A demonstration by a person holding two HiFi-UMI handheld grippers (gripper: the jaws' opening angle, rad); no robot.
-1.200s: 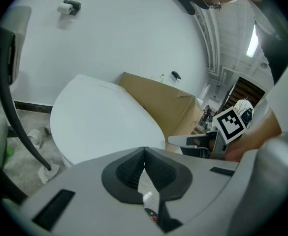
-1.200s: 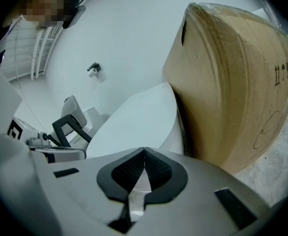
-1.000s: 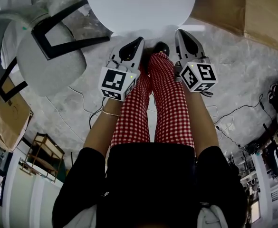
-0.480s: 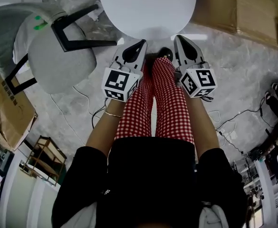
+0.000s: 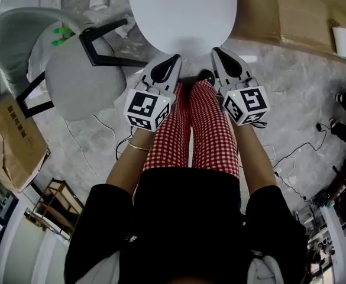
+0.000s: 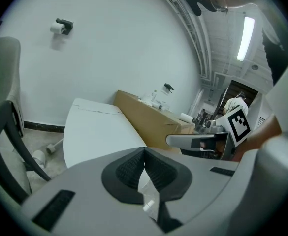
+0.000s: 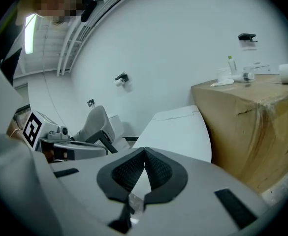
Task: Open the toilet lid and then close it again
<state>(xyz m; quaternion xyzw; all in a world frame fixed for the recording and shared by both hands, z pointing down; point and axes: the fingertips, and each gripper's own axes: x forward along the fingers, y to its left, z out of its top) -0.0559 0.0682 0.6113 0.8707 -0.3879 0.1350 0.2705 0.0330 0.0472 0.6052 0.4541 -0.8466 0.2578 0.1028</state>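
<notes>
Well, closest in, the head view shows my red-checked trousers (image 5: 211, 129) with my left hand-held gripper (image 5: 174, 58) and right hand-held gripper (image 5: 214, 51) side by side above them, both pointing forward. From up there I cannot read the jaws. The gripper views show them plainly: on the left the black pads (image 6: 126, 168) meet at the tips with nothing between them, and on the right the pads (image 7: 158, 170) are pressed together the same way, empty. Just beyond both tips lies the toilet lid (image 5: 181, 10), down flat, plain white and smooth. Its rounded front edge sits right by the tips, though I cannot tell whether either one touches it. Beside the lid on my right stands a cardboard box (image 5: 291, 7), and the right gripper view shows small bottles (image 7: 237, 73) on its top. On my left is a grey chair (image 5: 81, 73) with a black frame. Farthest off, seen only from the gripper views, a toilet-roll holder (image 6: 60, 27) hangs on the white wall (image 7: 183, 43).
</notes>
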